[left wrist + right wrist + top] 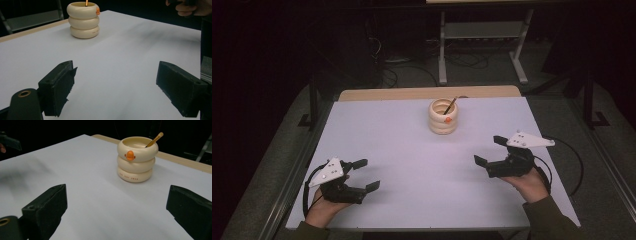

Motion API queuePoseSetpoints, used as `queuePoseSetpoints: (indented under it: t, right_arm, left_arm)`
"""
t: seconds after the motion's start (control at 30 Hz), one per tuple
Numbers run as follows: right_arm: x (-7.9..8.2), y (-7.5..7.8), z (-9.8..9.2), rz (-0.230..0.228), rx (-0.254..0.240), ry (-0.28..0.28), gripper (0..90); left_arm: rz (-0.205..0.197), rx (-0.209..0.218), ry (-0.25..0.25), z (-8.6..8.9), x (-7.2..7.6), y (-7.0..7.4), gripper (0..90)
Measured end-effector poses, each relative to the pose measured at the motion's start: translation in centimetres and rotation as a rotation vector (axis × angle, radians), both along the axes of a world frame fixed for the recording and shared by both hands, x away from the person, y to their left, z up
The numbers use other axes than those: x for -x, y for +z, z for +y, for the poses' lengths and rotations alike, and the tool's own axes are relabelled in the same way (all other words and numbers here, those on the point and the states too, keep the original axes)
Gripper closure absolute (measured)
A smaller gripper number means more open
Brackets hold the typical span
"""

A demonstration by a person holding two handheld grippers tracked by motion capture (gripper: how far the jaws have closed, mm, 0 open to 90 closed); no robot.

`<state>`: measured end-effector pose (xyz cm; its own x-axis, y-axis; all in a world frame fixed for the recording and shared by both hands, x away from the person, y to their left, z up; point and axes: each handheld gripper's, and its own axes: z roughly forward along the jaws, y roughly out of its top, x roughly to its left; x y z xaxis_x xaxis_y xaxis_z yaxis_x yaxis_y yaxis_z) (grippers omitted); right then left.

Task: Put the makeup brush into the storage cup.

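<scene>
A cream cup (443, 116) built of three stacked rings stands upright on the white bench (412, 170), toward its far edge and about midway across it. An orange beak-like mark sits on the top ring of the cup, on the side facing the person. A thin stick (450, 105) with a golden upper end leans inside the cup, its tip rising above the rim and tilting away to the far right. Nothing touches the cup. The right tool (490, 151) is held near of the cup and to its right, well apart from it, low over the bench; its jaws stand wide apart with nothing between them. The left tool (366, 174) is held further near of the cup and to its left, also well apart, jaws likewise spread wide and holding nothing. Each tool points roughly toward the bench's middle. Beyond the cup, a bare wooden strip (427, 93) edges the bench.
</scene>
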<state>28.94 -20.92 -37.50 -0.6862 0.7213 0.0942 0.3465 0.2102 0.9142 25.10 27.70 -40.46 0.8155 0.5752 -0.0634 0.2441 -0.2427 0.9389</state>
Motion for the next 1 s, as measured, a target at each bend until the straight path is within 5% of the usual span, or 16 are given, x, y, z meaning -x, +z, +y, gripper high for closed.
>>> queuePoseSetpoints:
  t: [0.6, 1.0]
  right_arm:
    - [3.9, -2.3, -2.3, -0.021, 0.037, -0.036, 2.7]
    - [5.8, -3.1, -3.8, -0.028, 0.02, -0.047, 2.7]
  left_arm:
    - [-0.001, -0.006, 0.007, 0.2, -0.1, -0.3, 14.4]
    - [0.007, -0.011, 0.009, 0.3, -0.1, -0.3, 14.4]
